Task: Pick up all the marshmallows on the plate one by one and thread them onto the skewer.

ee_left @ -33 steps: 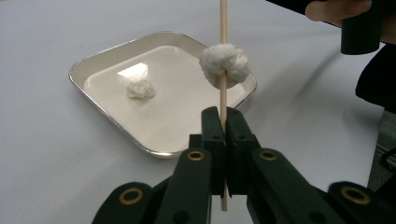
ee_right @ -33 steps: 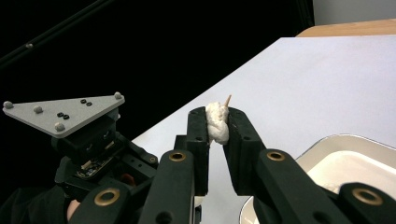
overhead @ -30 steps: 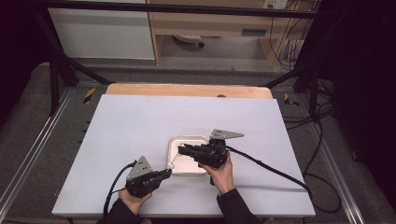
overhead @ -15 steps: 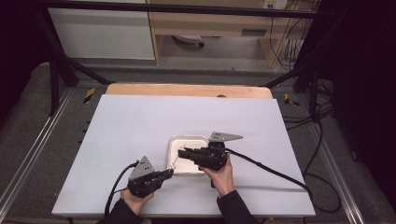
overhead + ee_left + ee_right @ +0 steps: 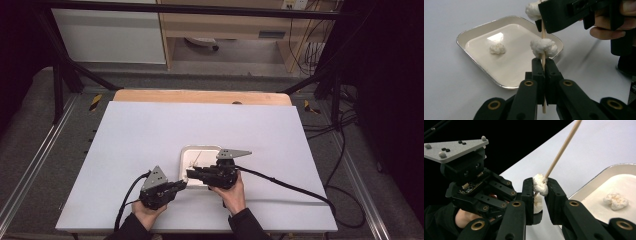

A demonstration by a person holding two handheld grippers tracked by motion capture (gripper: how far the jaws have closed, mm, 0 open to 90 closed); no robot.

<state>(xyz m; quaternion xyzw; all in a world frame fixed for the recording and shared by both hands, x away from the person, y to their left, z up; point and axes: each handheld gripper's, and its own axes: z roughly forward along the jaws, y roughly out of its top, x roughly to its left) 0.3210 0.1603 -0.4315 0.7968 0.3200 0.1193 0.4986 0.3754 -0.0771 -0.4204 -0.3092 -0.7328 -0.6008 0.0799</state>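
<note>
Table (image 5: pixel 150 140): flat top under a plain white sheet, with a strip of bare light wood (image 5: pixel 200 96) showing along the far edge.

Tray (image 5: pixel 474 32): shallow, rounded corners, pale inside with a bright metal rim. Lies flat on the white sheet, just beyond the tips of the left jaws and off to their left; beside the right jaws, on their right.

Cables (image 5: pixel 290 186): black, two. One trails over the sheet behind the right jaws toward the table's edge; the other (image 5: pixel 131 189) curls behind the left jaws.
</note>
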